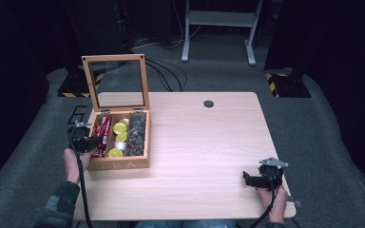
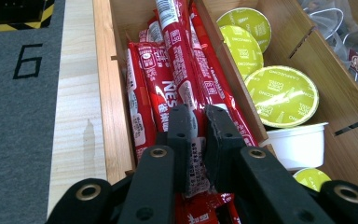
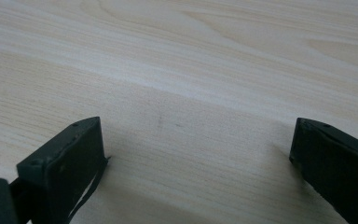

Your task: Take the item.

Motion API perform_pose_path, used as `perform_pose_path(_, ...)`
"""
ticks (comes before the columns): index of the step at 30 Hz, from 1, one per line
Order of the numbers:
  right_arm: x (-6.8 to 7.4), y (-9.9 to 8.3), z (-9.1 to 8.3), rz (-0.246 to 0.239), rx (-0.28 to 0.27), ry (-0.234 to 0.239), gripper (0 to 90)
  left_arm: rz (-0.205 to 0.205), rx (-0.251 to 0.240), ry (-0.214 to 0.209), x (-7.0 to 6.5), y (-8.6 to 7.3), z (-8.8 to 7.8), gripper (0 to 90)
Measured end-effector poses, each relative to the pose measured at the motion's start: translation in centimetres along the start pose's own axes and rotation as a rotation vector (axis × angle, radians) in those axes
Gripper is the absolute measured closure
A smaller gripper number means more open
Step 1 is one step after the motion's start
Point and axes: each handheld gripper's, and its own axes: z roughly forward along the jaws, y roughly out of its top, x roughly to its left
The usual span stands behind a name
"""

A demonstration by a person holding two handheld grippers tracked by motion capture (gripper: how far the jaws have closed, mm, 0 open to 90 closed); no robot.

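A: Where is the left claw point(image 2: 196, 122)?

B: Down in the left compartment of the wooden box point(image 1: 119, 164), its jaws pinched tight on a red sachet point(image 2: 193, 154) lying among the other red sachets point(image 2: 142, 100).

A: And the box itself?

B: At the left side of the tabletop point(image 1: 204, 142), glass lid point(image 1: 116, 81) standing open. Yellow-topped pods point(image 2: 281, 95) fill the middle compartment, with a white cup point(image 2: 299, 144) beside them.

A: The right claw point(image 1: 253, 179)?

B: Near the tabletop's right front corner, well apart from the box. Its jaws gape wide over bare wood, holding nothing.
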Motion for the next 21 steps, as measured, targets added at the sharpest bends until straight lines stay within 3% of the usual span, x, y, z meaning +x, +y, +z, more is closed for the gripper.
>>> perform_pose_path(8,0.0,0.0,0.0,-0.003,0.001,-0.002,2.2,-0.023,-0.053,-0.001,0.3,-0.1,-0.9,82.7)
perform_pose_path(21,0.0,0.0,0.0,-0.005,0.001,-0.005,2.6,-0.009,-0.114,-0.022,0.1,0.1,-2.9,82.7)
